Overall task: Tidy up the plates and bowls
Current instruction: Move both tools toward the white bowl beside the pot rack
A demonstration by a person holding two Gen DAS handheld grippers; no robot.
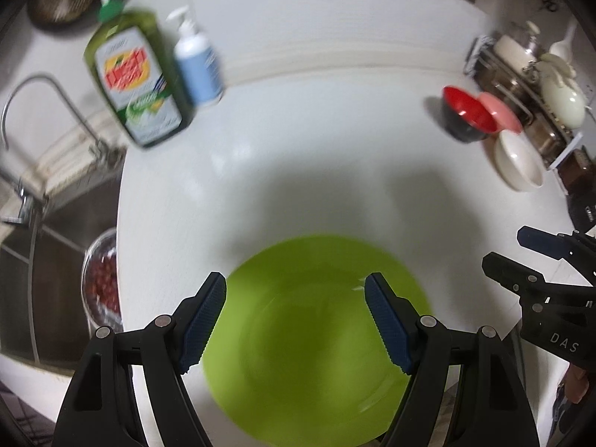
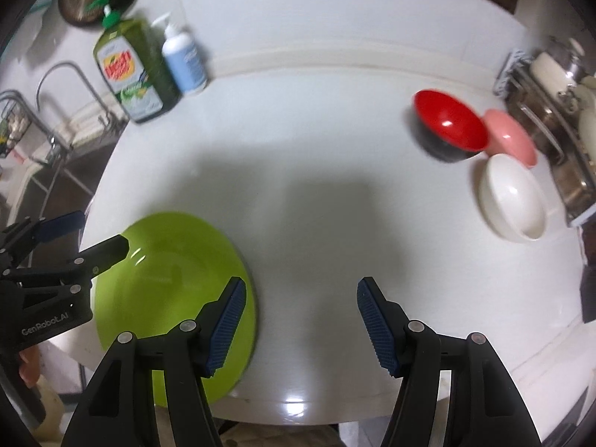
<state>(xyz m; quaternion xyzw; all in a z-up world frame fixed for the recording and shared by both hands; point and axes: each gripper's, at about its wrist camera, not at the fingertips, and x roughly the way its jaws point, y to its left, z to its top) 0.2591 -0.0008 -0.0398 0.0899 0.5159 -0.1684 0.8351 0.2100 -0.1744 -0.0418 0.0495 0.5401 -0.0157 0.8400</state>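
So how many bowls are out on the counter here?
3, grouped at the counter's right end: a red bowl, a pink bowl just right of it, and a white bowl in front of the pink one. The rack behind may hide more.

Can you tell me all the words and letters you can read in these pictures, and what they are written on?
"GenRobot.AI": on the black body of the left gripper, seen from the right wrist view.
"DAS": on the black body of the right gripper, seen from the left wrist view; the rest is cut off.
Green dish soap bottle: red and yellow label, too blurred to read.
White and blue pump bottle: print too small and blurred.
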